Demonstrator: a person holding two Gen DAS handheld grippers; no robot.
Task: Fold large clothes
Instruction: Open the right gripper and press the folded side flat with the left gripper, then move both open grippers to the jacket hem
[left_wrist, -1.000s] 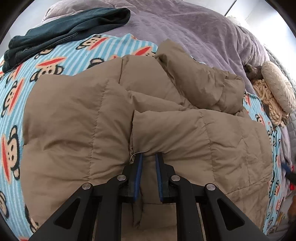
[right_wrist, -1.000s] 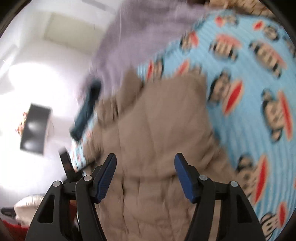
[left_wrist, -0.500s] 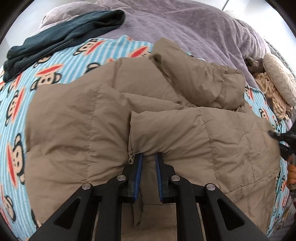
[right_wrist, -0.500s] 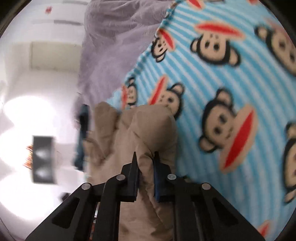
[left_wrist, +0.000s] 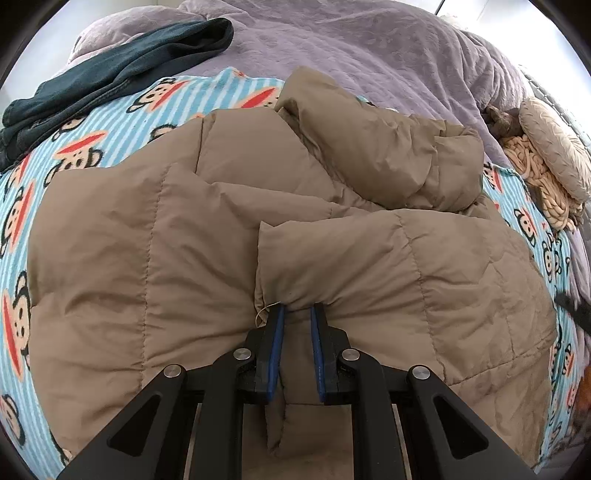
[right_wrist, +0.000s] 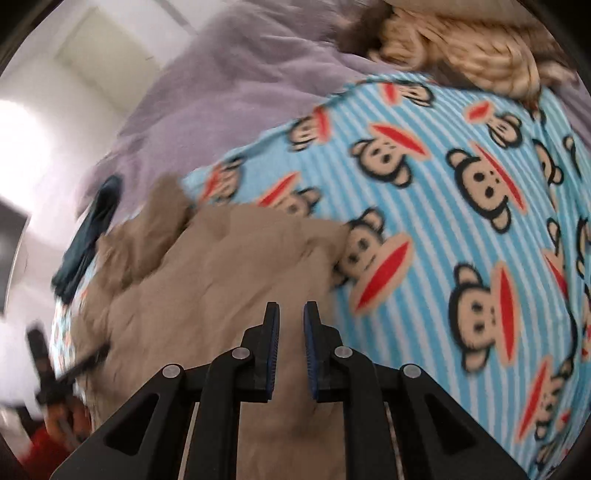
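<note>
Jaws on jacket, hood far-end

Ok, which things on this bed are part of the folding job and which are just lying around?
Job:
- tan quilted puffer jacket
- left hand-held gripper, pinching its edge
- right hand-held gripper, closed on it

Lying about:
- dark teal garment
- cream knitted cushion

Bedroom: bed with monkey blanket

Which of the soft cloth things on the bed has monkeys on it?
The blue striped blanket under the tan puffy jacket. The purple blanket and dark green garment are plain.
</note>
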